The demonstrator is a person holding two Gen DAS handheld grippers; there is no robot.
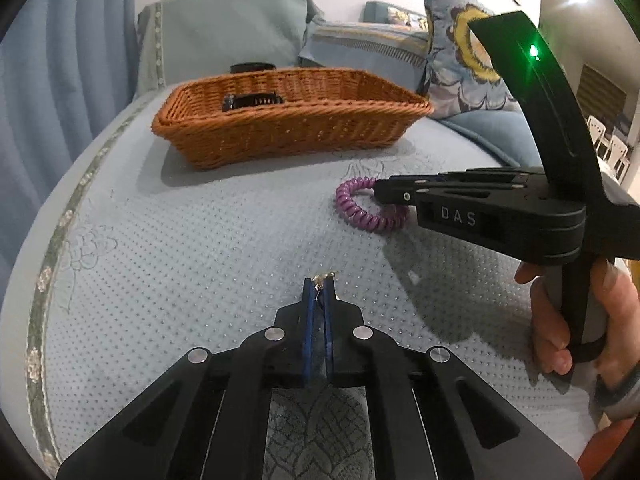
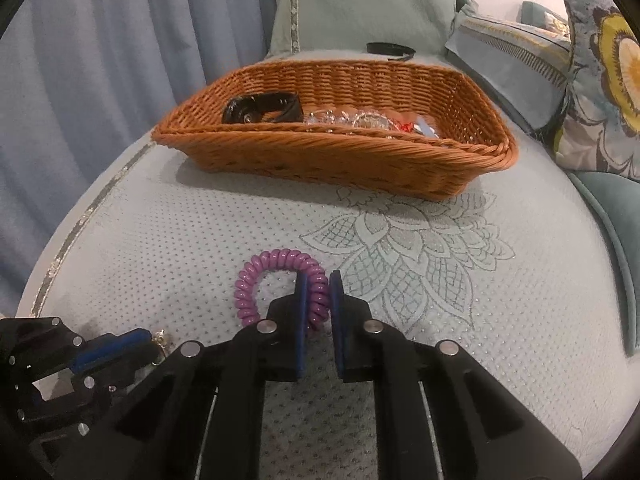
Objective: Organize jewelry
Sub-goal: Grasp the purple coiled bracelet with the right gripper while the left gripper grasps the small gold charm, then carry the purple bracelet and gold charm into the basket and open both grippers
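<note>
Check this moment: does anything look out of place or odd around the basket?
One thing: a black band lies on the cushion behind the wicker basket, outside it, while other pieces sit inside. Whether it belongs with the jewelry cannot be told. Nothing looks spilled or damaged.

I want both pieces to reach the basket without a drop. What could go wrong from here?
1. The left gripper pinches a small gold trinket only at its very fingertips; it could slip out on the way to the basket.
2. The right gripper clamps just one side of the purple coil bracelet; the springy loop may swing or snag the basket rim.
3. The grippers work close together and could bump.
</note>
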